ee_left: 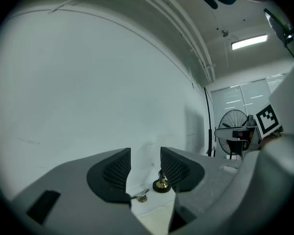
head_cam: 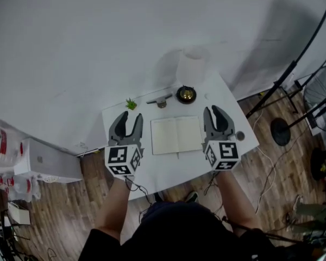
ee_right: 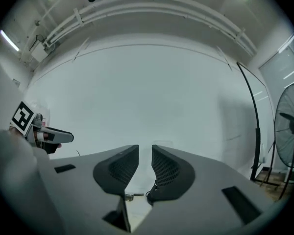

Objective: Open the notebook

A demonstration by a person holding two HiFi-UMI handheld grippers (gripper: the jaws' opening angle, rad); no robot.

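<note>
Left gripper (head_cam: 129,118) and right gripper (head_cam: 214,112) are held level, jaws apart and empty, one beside each outer edge of the open notebook (head_cam: 176,135), which lies flat on the white table (head_cam: 168,166). Wooden floor (head_cam: 70,211) surrounds it.

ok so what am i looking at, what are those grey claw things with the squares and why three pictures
No robot here: a person holds a tool in each hand, the left gripper and the right gripper; the marker cubes are part of them. The head view comes from a camera on the person's head, looking down. The other two come from a camera on each gripper, looking along its jaws. On the white table lies a notebook, already open, between the grippers; beyond it are a small green plant, a metal piece, a black and brass round object and a white cylinder. Both pairs of jaws stand apart and hold nothing.
</note>
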